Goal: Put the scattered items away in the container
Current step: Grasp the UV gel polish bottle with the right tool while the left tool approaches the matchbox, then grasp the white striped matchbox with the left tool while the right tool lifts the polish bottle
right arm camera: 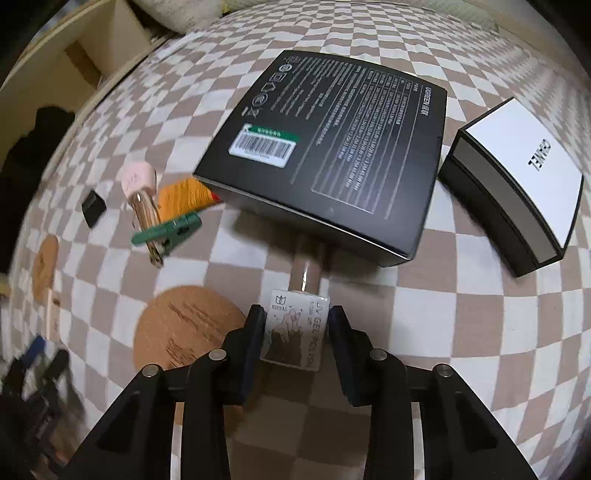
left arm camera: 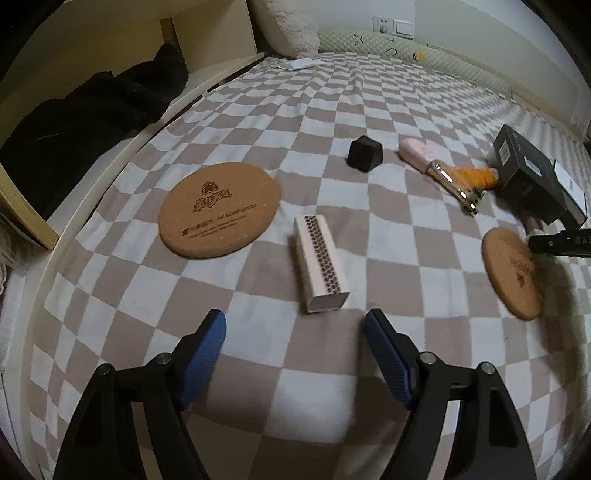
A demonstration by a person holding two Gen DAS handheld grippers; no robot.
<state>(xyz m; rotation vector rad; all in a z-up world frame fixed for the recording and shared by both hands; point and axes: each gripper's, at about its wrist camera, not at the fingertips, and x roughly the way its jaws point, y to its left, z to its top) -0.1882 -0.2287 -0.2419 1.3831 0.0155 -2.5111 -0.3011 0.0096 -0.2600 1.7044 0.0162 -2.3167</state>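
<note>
My right gripper (right arm camera: 295,314) is shut on a white gel polish bottle (right arm camera: 295,332) that lies on the checked blanket. The bottle's brown cap (right arm camera: 306,273) points at a black box with a barcode (right arm camera: 325,147). My left gripper (left arm camera: 295,317) hangs open over the blanket with nothing between its blue pads (left arm camera: 207,343). A white box with a patterned side (left arm camera: 319,266) lies just beyond its fingertips. A large cork coaster (left arm camera: 218,210) lies to the left. A small black cube (left arm camera: 365,153), a pink-capped tube (left arm camera: 417,153) and a small cork coaster (left arm camera: 513,273) lie to the right.
A black-and-white box (right arm camera: 517,177) stands right of the barcode box. A green clip (right arm camera: 166,230) and an orange item (right arm camera: 184,197) lie by the pink-capped tube. A shelf with dark clothes (left arm camera: 92,110) runs along the left edge. Pillows (left arm camera: 288,26) line the far end.
</note>
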